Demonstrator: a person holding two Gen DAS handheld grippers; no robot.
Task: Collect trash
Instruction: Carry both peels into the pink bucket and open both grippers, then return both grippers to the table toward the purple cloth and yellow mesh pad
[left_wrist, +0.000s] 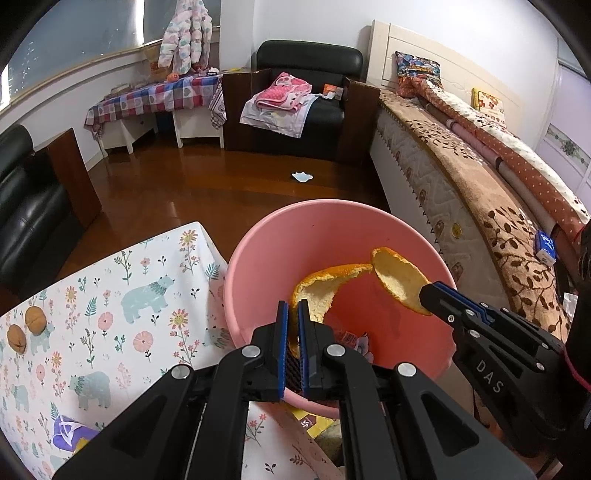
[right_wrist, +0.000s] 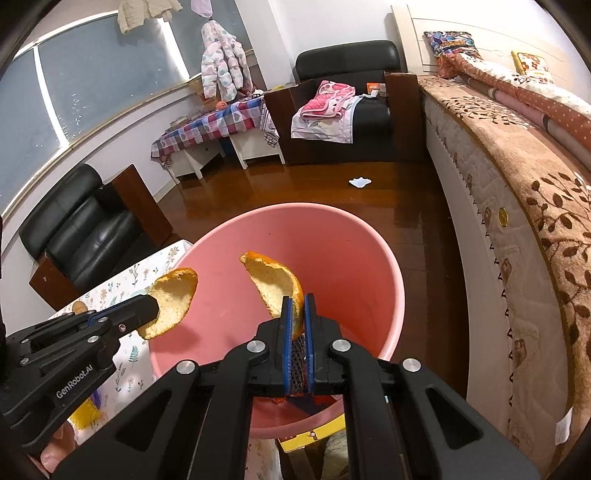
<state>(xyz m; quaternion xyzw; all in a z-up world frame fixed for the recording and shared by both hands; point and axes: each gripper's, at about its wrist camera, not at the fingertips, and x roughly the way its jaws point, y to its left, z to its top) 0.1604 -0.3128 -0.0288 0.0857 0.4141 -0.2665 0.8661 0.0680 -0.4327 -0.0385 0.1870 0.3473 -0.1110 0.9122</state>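
Orange peel pieces hang over the pink bin (one per gripper), clamped in the left gripper and right gripper; both should release squarely above its mouth, clear of the rim.

Two pieces of orange peel: one piece at lower centre of the left wrist view, the other piece to its right. One pink bin beneath them. Two walnuts at the left edge, on one floral tablecloth. Two black armchairs (one left, one top centre). One white scrap on the floor.
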